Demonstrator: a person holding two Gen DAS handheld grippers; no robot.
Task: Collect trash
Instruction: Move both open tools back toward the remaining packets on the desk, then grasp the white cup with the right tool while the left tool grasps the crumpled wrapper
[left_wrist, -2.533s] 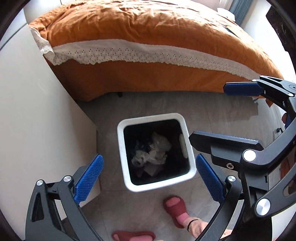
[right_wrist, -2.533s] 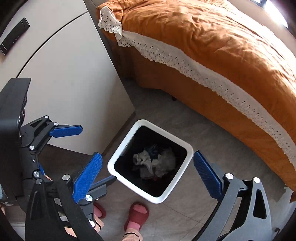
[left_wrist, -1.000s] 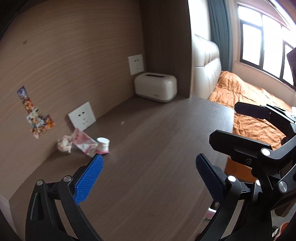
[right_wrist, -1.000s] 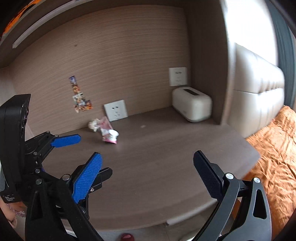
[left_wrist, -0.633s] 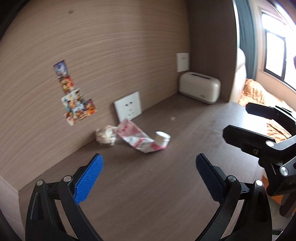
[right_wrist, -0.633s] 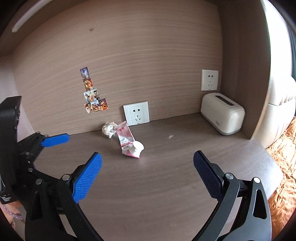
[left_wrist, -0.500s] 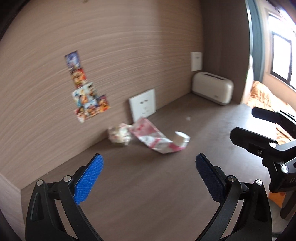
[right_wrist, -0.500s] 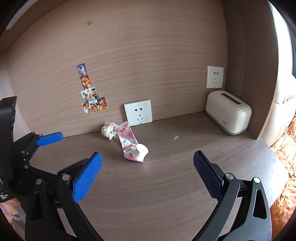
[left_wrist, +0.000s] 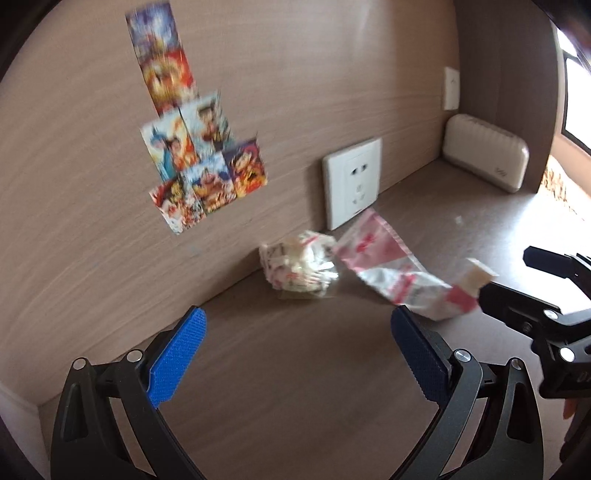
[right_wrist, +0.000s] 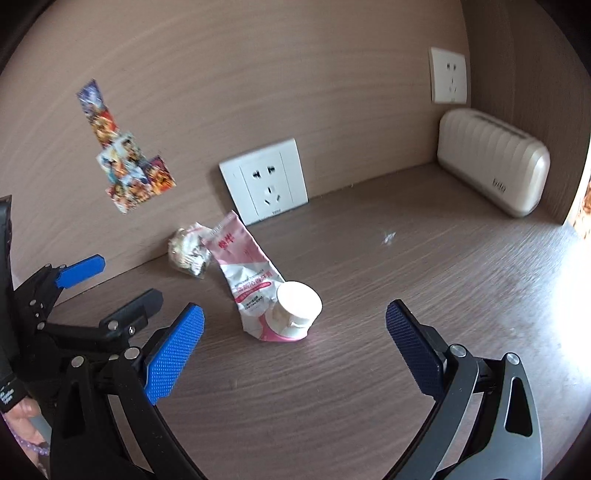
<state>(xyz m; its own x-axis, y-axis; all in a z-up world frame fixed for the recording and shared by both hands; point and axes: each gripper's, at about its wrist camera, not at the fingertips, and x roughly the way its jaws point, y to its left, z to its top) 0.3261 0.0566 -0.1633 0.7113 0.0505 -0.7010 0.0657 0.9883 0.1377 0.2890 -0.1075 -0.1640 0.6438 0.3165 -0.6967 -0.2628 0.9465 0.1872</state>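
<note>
Hovering spread-jawed, the right hand-held gripper is sitting nearest the pink pouch, lying lengthwise dead ahead on the counter.

Wood-grain back wall above a darker wood desk surface. Cluster of colourful stickers at ten o'clock; white wall socket at twelve, second socket at one. Cream ribbed box in the two o'clock corner. Bright daylight from three o'clock.

Daylight glares from right; left view motion-blurred.
</note>
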